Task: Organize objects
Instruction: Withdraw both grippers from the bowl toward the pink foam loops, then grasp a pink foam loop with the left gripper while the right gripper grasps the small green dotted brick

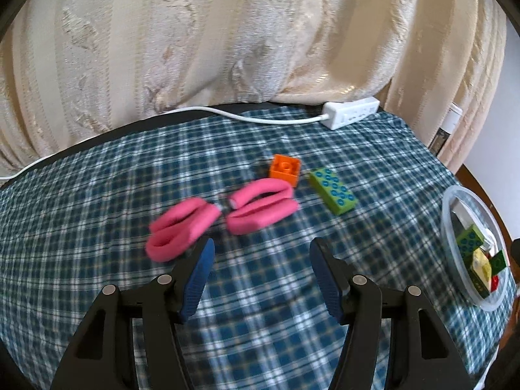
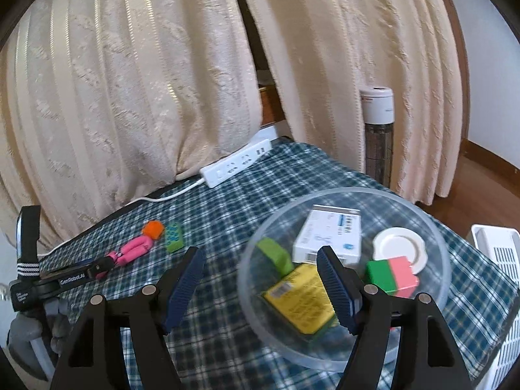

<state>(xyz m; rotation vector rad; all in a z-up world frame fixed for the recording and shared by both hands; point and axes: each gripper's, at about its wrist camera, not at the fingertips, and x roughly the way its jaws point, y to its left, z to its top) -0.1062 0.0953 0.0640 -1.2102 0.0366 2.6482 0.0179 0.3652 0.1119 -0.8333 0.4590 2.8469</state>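
We see a table draped in a blue-and-white plaid cloth (image 1: 97,188) with cream patterned curtains (image 1: 195,48) hanging behind it. From the left, a white cable (image 1: 227,113) runs along the far edge to a white power strip (image 1: 351,112). Nearer us, a pink foam-padded hand grip (image 1: 221,217) lies on the cloth; just past its right end sit a small orange studded toy brick (image 1: 284,169) and, beside that, a long green toy brick with blue studs (image 1: 331,190). Our left gripper (image 1: 261,255) hovers just short of the pink grip, its blue-padded jaws partly apart with only cloth between them, and nothing stands between it and the loose pieces. At the right stands a clear round plastic bowl (image 2: 432,227). Our right gripper (image 2: 260,260) is over the bowl's near-left rim, its jaws standing wide and holding nothing, the right finger covering part of the contents. The right wrist view shows what lies inside: a green block (image 2: 276,255), a white carton with a barcode (image 2: 331,230), a yellow printed packet (image 2: 299,299), a white round lid (image 2: 398,247) and a green-and-pink brick (image 2: 393,274). The left wrist view catches only the bowl's edge and a few blocks. Only the right view shows a white tower fan (image 2: 378,123), a white slotted basket (image 2: 497,260) and the left tool's black body.
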